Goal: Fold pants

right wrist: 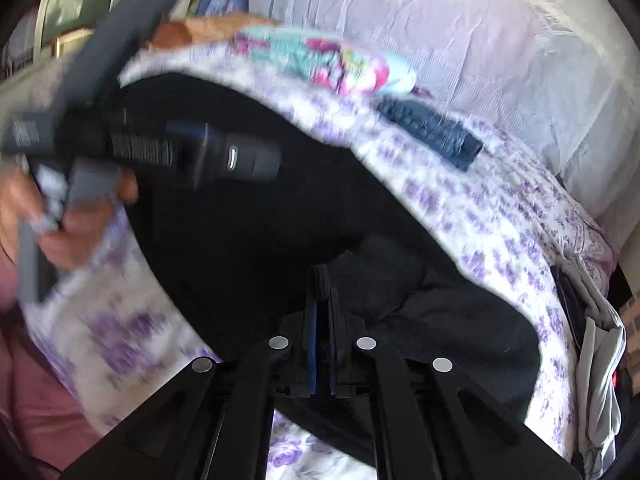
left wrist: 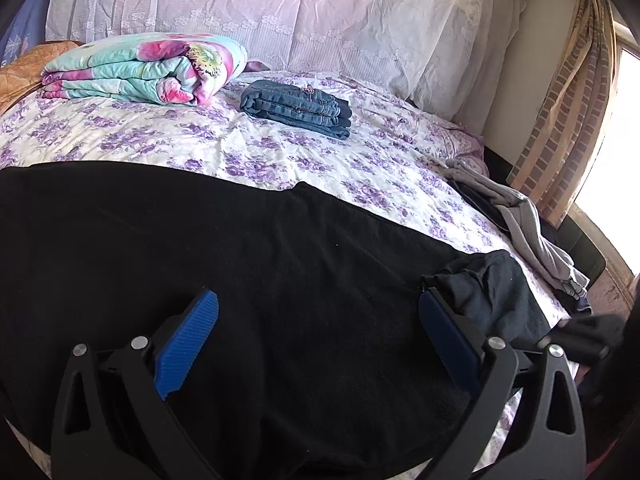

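Black pants (left wrist: 240,260) lie spread across the floral-sheeted bed (left wrist: 280,148). The left hand-held gripper (left wrist: 320,320) gapes wide above them; the right hand-held gripper (right wrist: 323,280) is pinched together against their bunched end, though whether it grips fabric cannot be told.

A home bedroom is showing here. A bed (left wrist: 280,152) is lying ahead of the tongs, a folded quilt (left wrist: 144,68) and curtain (left wrist: 572,120) sitting beyond.

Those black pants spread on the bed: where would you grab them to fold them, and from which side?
Grip the bunched end of the black pants, at the right of the left wrist view. It stands up in a ridge the fingers can pinch, while the rest lies flat on the bed. Come from the near edge, angled down.
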Available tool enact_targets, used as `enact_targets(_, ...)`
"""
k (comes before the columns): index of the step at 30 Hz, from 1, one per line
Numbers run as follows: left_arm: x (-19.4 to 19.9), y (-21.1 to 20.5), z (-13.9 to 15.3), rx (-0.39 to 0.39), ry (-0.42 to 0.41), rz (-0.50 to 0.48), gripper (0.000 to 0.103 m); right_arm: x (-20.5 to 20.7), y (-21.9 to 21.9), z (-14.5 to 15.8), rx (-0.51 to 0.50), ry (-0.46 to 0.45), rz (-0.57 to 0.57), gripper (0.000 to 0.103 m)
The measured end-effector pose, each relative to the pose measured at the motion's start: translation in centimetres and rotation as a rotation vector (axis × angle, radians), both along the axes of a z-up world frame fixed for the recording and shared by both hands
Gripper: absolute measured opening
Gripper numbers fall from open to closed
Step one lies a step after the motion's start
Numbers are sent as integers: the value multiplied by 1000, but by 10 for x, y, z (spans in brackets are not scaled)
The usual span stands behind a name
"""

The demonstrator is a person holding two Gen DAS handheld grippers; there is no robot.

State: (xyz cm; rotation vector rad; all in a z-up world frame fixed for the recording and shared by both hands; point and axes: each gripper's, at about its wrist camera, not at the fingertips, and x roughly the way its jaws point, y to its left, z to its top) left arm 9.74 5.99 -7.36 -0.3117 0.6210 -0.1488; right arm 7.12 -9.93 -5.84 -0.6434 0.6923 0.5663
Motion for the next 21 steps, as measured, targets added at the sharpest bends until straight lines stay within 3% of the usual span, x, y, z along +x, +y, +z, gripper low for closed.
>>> enact_targets(2,0,-1,0,-1,1,0,99,1,0,-9,5,8,-14,8)
enact_targets(3,0,-1,0,1,2,0,99,-2,0,-9,11,-12,-17,16)
enact_targets(4,0,-1,-1,2,4,0,99,-4,0,-6,24,-10,-13,27)
enact_targets(5,0,-1,-1,2,5,0,99,-6,-2,-1,54,2,-7,56)
enact_targets(6,0,-1,0,0,1,-1,99,-10,-6,6,102,-3,-10,63)
enact_targets(8,-2,-3,4,2,-10,-1,97,-17,-20,23,204,-21,-19,63)
enact_targets(9,-3,-5,8,1,-23,-19,88,-18,-30,31,244,-30,-39,63)
enact_targets(10,-5,-9,14,-4,-38,-58,71,-17,-42,37,281,-40,-71,63)
enact_targets(11,-5,-17,24,-21,-48,-131,68,-13,-58,44,324,-38,-119,62)
enact_targets(14,2,-50,43,-86,-61,-283,59,12,-107,55,467,33,-272,47)
enact_targets(16,10,-80,49,-103,-61,-368,59,34,-144,57,570,86,-399,43)
enact_targets(18,19,-109,46,-90,-32,-442,59,58,-173,53,629,135,-496,34)
enact_targets(21,34,-150,26,-27,68,-490,54,86,-192,43,642,171,-544,25)
